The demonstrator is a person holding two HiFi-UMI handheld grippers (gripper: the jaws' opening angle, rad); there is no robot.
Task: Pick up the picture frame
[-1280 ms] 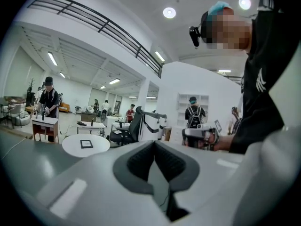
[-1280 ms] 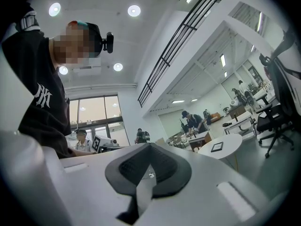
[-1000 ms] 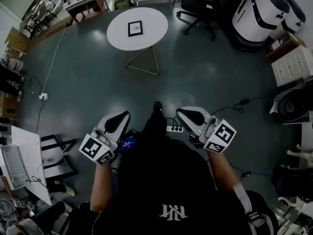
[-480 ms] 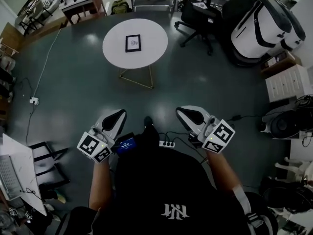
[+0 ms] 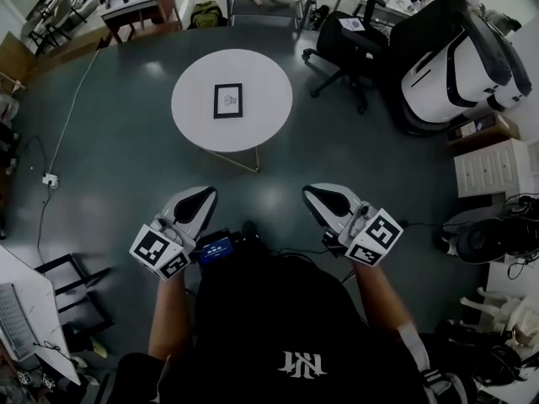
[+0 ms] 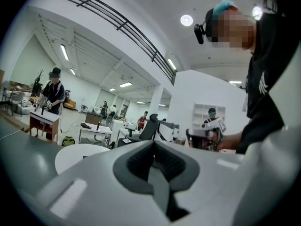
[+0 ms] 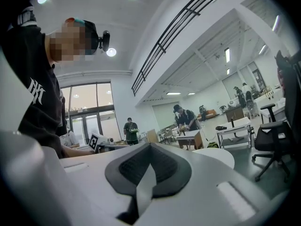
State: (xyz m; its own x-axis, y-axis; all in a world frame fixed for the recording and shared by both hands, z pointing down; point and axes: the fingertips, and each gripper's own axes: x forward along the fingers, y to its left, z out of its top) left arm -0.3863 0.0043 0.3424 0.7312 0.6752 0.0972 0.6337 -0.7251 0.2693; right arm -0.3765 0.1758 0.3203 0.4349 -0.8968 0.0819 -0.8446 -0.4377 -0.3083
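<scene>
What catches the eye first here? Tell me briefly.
The round white table stands at top centre, with a black frame lying flat on it. Nearer, the left gripper and right gripper are both shut and empty, well short of the table.

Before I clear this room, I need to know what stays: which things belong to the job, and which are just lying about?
Job: picture frame, round table under it, left tool, right tool, both shut, empty.
Lying about: office chair, white drawer cabinet.
</scene>
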